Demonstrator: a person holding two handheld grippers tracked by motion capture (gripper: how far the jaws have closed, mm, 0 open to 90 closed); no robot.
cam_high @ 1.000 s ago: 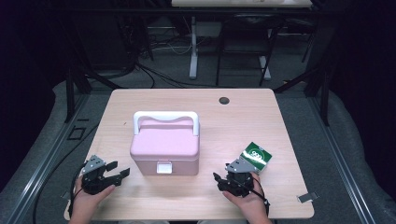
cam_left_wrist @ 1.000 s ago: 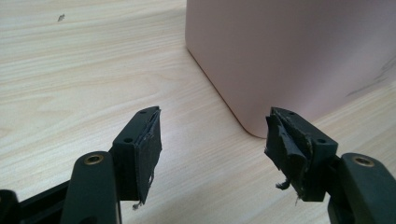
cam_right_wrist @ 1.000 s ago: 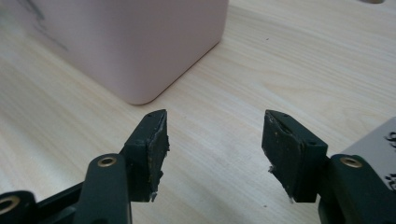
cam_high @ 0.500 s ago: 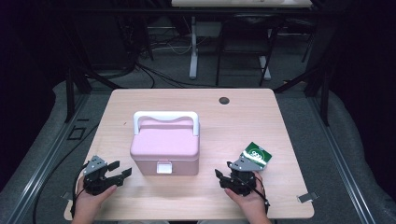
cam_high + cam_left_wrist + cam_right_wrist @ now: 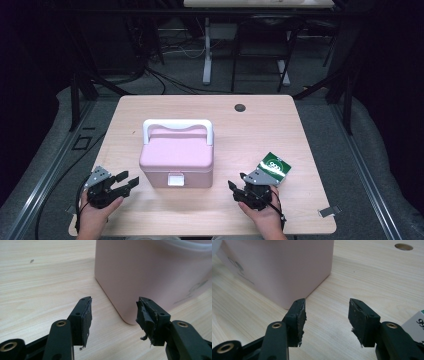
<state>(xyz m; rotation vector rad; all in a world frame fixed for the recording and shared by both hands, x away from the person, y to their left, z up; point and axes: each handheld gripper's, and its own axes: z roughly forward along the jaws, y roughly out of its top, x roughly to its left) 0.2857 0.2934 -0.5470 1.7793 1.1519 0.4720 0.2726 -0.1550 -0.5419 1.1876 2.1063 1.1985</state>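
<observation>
A pink box [image 5: 176, 162] with a white handle [image 5: 177, 126] sits in the middle of the frame in the high view, on the light wood worktop [image 5: 260, 135]. Its lid is down, and a little white latch [image 5: 174, 179] shows on the front side, the side that faces the person.

The left gripper [image 5: 126, 182] rests at the lower left of the frame, near the box but not touching it. Its fingers [image 5: 85, 315] are spread apart with nothing between them, and in the left gripper view they look at a rounded bottom corner of the box.

The right gripper [image 5: 237, 191] rests at the lower right of the frame, a bit away from the box. Its fingers [image 5: 300, 315] have just been closing a little, but they are apart, with only bare wood between them. A small green and white packet [image 5: 274, 167] lies just behind this gripper.

I think the work is only at the start: both hands wait beside the box and nothing is held. The next move is probably to open the box. For that, one gripper should come in to hold the box steady, while the other reaches the small latch on the front and lifts it. The latch is small, so the fingers must line up on it with care.
</observation>
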